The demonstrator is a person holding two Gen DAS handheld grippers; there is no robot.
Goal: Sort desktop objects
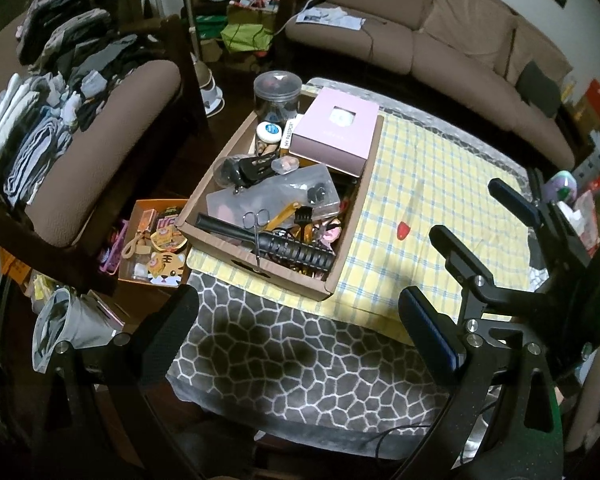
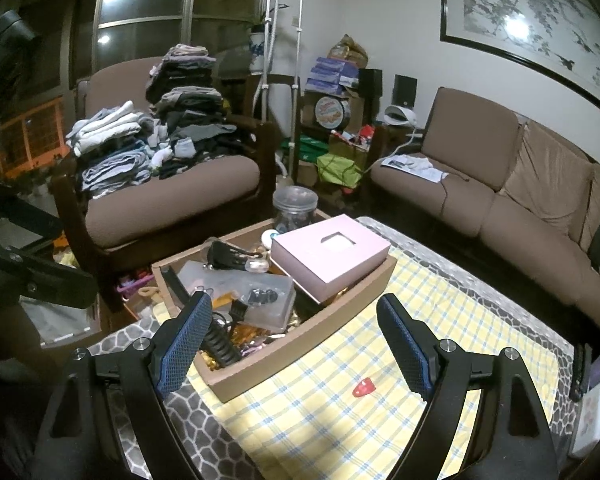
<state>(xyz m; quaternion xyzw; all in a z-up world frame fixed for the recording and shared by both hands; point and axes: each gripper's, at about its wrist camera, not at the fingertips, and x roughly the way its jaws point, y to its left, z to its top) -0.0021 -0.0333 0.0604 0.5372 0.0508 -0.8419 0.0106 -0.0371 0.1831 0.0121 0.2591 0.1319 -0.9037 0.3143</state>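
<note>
Right gripper (image 2: 296, 344): jaws wide apart, nothing between the blue pads, pitched gently down over the yellow checked cloth (image 2: 340, 432). Left gripper (image 1: 300, 328): jaws likewise spread and empty, aimed more steeply at the grey patterned mat (image 1: 284, 364) at the table's near edge.

Just ahead of the right jaws and a shade toward the right pad: a small red piece (image 2: 363, 387), alone on the cloth, too small to name. From the left jaws, the same piece (image 1: 403, 230) well ahead and off toward the right finger, close beside the right gripper's own black finger (image 1: 460, 256). Nearer by judgement: the right hand.

Farther out, ahead and to the left of the right jaws: the cardboard tray (image 2: 300, 344), its near corner almost under the left pad, crammed with clutter. Along its near side, a black ribbed handle (image 1: 300, 254), long axis running roughly across the left gripper's line and pointing back toward the right one. Behind that, a clear plastic case (image 1: 276, 196), scissors (image 1: 256, 228), and at the far end a pink box (image 1: 336, 130).

Likely hinge of the coming move: red piece straight ahead of the right jaws, small and flat, calling for a steeper dip before closing; tray contents reachable by either hand.
</note>
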